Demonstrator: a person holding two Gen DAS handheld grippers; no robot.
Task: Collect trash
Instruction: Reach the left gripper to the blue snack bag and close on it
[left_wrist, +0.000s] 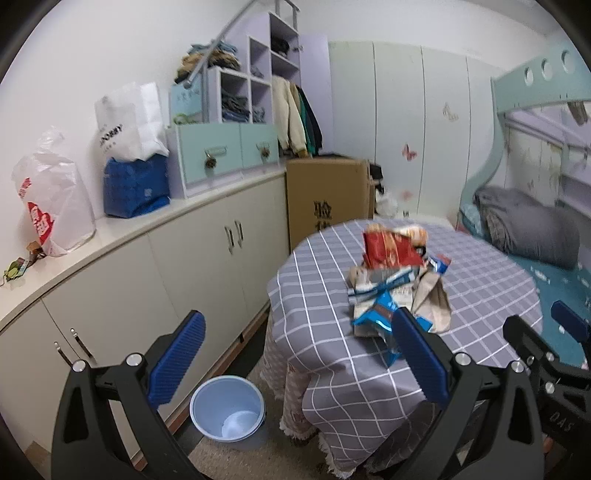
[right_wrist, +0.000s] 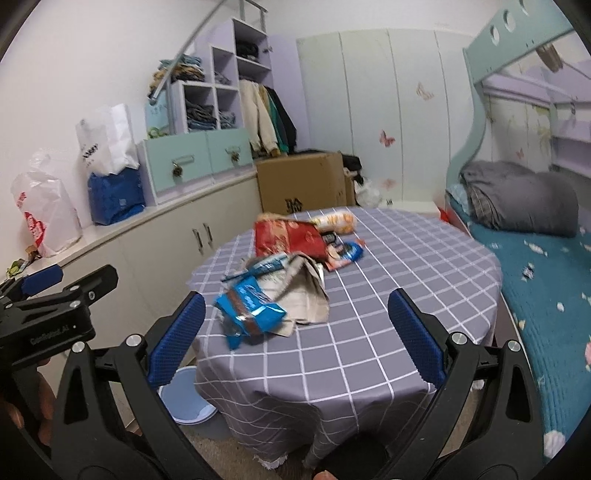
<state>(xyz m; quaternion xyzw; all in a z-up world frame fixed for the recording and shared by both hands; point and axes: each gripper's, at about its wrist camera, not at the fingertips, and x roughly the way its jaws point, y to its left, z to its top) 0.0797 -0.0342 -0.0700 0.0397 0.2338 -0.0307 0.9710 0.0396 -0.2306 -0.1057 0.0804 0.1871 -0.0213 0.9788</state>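
Note:
A pile of snack wrappers lies on the round table with the grey checked cloth (right_wrist: 369, 280): a blue wrapper (right_wrist: 251, 310) nearest, crumpled beige paper (right_wrist: 299, 299), a red bag (right_wrist: 291, 238) and an orange packet (right_wrist: 334, 220) behind. The pile also shows in the left wrist view, with the blue wrapper (left_wrist: 376, 317) and red bag (left_wrist: 389, 251). A light blue bin (left_wrist: 227, 406) stands on the floor left of the table; its rim shows in the right wrist view (right_wrist: 184, 402). My left gripper (left_wrist: 295, 354) is open and empty. My right gripper (right_wrist: 295, 328) is open and empty, short of the pile.
A long white cabinet (left_wrist: 147, 266) runs along the left wall, with plastic bags (left_wrist: 55, 199) and a blue bag (left_wrist: 135, 186) on top. A cardboard box (left_wrist: 328, 195) stands behind the table. A bunk bed (right_wrist: 546, 266) lies to the right.

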